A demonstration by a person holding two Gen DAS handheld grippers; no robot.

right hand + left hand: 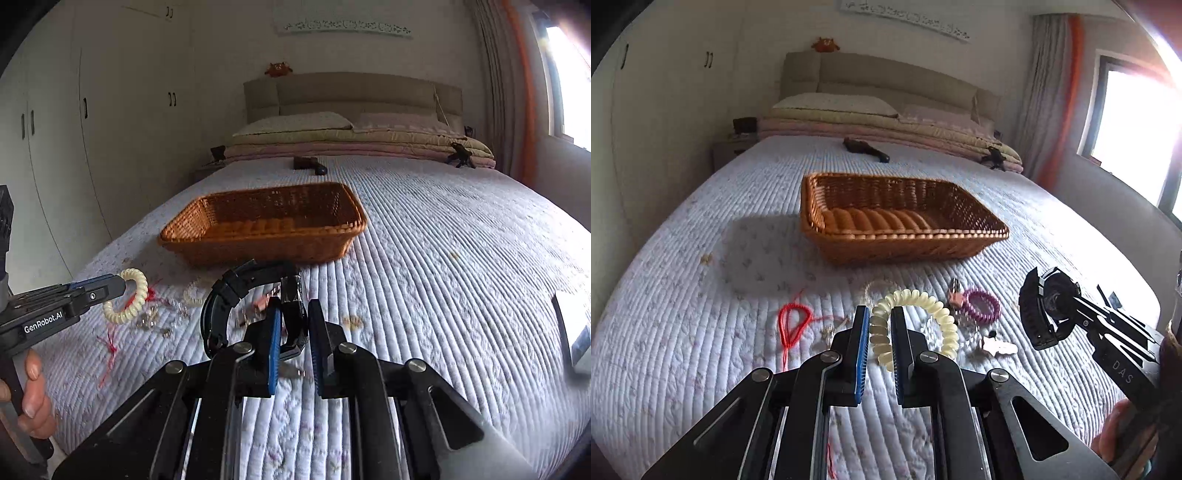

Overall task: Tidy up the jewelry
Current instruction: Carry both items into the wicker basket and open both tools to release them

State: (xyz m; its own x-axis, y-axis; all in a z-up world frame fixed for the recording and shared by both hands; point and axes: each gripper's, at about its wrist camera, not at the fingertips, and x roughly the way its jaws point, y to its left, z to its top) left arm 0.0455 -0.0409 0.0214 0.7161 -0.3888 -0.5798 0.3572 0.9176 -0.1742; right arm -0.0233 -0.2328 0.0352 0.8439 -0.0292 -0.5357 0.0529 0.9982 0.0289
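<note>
Clutter of small clear and metallic pieces lay on the white quilted bed [701,229], too blurred to name, beside a purple coiled hair tie [982,304] and a red cord loop [792,325]. The left gripper [880,332] had its jaws closed on a cream spiral hair tie [912,325], part of the coil hidden behind the blue pads. The right gripper [293,332] held a black wristwatch [236,295] between its jaws, its face obscured. Beyond both sat the brown woven wicker basket [905,236].
</note>
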